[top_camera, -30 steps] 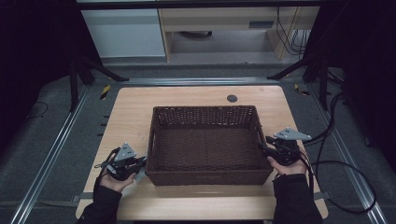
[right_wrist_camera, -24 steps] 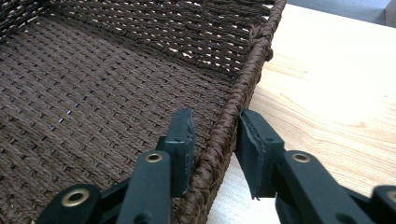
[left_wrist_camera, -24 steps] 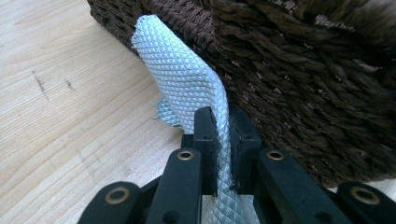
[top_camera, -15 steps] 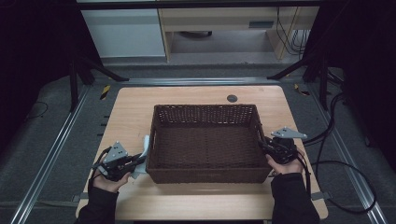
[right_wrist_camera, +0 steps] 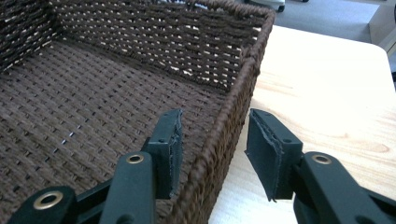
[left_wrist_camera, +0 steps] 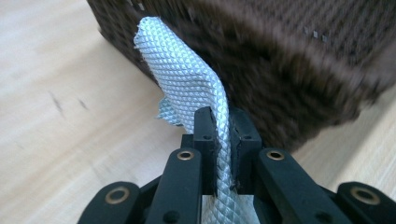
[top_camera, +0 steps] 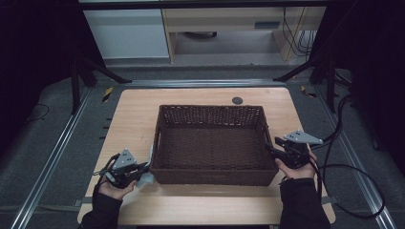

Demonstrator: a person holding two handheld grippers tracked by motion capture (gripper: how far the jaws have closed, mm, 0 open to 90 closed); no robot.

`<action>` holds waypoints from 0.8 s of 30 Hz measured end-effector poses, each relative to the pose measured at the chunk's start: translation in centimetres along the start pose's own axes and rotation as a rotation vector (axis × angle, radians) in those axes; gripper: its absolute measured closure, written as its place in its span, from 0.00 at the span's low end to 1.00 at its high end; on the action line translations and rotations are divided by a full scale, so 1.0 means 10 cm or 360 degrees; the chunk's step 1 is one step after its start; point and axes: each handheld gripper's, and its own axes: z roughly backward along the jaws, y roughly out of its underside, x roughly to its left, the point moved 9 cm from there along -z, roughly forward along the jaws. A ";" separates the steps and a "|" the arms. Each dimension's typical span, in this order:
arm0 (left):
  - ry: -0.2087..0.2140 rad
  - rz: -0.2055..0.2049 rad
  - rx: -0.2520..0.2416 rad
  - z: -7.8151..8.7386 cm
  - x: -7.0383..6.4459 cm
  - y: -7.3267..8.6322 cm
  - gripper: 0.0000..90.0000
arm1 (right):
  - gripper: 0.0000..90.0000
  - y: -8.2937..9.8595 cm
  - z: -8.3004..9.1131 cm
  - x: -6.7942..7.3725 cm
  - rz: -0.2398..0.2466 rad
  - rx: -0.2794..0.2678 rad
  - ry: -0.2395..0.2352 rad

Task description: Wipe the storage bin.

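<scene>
**A:** Start from the pale wooden worktop [top_camera: 133, 114]: it's smooth, so the big dark-brown rectangular woven wicker basket [top_camera: 212, 143] at its centre will slide if you tug on one side. Your right claw [right_wrist_camera: 212, 154] stands open astride the basket's right rim, one jaw inside the wall, one outside. Close squarely on that thick braided edge before anything else.

**B:** And the left side?

**A:** Your left claw [left_wrist_camera: 222, 140] is clamped on a silvery-white strip of diamond-textured fabric [left_wrist_camera: 187, 79], just beside the basket's near-left corner. It's limp and thin, bending over against the coarse weave. Lift it clear of the wall rather than dragging it, since the rough wicker could snag it. Keep your pinch low on the strip so it doesn't slip out.
</scene>
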 end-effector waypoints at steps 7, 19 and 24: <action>0.0008 0.0007 0.0057 -0.04 -0.01 0.07 0.92 | 0.68 0.09 -0.04 0.03 0.0009 0.0073 -0.0034; -0.0014 0.0003 -0.0243 0.33 -0.01 -0.24 0.92 | 0.79 0.07 -0.12 0.04 0.0005 0.0115 0.0105; -0.0012 -0.0013 -0.0186 0.25 0.00 -0.20 0.92 | 0.78 0.06 -0.14 0.02 -0.0040 0.0104 0.0097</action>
